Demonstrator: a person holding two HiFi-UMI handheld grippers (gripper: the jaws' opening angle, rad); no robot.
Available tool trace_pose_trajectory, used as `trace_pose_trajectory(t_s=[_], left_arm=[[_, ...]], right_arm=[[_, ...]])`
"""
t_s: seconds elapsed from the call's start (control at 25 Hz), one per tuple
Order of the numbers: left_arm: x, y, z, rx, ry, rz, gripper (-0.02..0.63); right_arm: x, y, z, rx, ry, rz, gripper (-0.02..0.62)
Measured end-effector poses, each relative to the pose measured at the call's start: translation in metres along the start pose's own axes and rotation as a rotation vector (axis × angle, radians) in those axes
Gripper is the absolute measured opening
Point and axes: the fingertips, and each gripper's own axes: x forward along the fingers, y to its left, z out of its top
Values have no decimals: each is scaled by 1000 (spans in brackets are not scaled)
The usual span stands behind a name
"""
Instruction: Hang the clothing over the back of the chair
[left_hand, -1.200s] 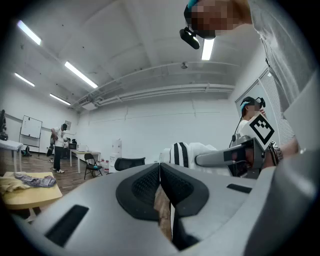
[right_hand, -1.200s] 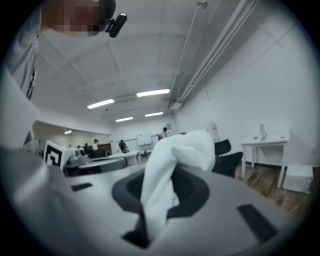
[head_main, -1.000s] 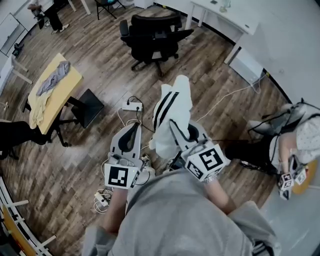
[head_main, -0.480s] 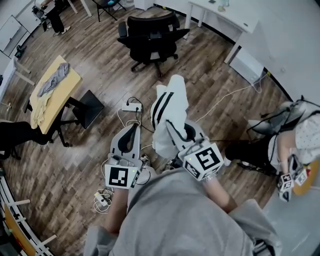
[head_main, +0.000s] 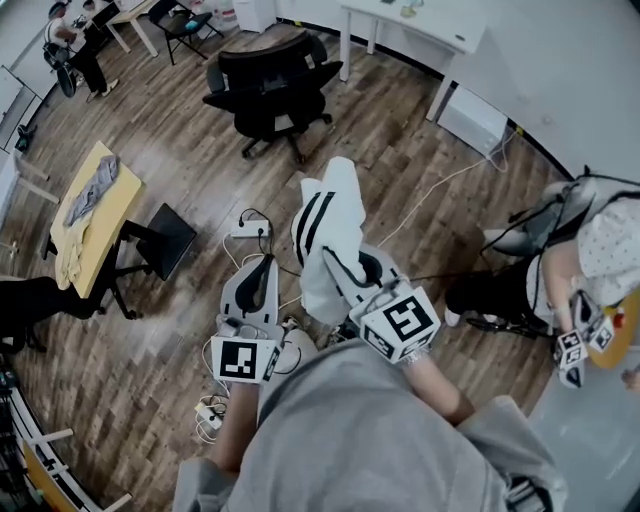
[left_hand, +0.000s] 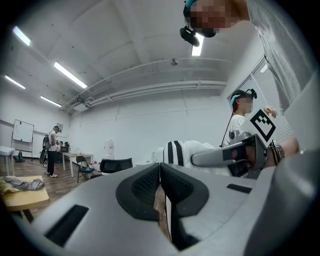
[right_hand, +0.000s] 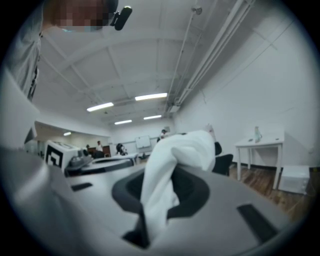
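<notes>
Right gripper (head_main: 345, 265) jaws pinch the striped garment (head_main: 340, 200); left gripper (head_main: 260, 268) jaws sit pressed together, empty. Best to raise it above the office chair (head_main: 270, 85) backrest before draping

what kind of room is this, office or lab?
Probably an open office-style workroom or lab: a black office chair on a wood-look floor, a white desk against the wall, and a whiteboard at the far end.

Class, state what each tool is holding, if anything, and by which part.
The right tool is shut on the white striped garment, pinching a bunched fold; which edge cannot be told. The left tool holds nothing, its jaws together.
</notes>
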Motion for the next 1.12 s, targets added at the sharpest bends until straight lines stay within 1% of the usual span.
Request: trace_pose_trajectory(t_s=[0.16, 0.32, 0.52, 0.72, 0.92, 1.12], left_arm=[[10, -8, -4, -1, 14, -28, 35], [17, -13, -8, 16, 9, -52, 35], [29, -11, -14, 3, 15, -71, 35], [51, -2, -20, -15, 8, -97, 35], [76, 12, -22, -35, 5, -116, 35], [101, 30, -30, -50, 25, -130, 35]], right_arm=[[-3, -8, -3, 8, 8, -19, 72], [-5, -15, -7, 6, 15, -36, 72], [-2, -27, -8, 11, 18, -62, 72], [12, -44, -9, 11, 24, -90, 73], [32, -58, -6, 15, 33, -99, 72], [57, -77, -4, 19, 35, -116, 72]])
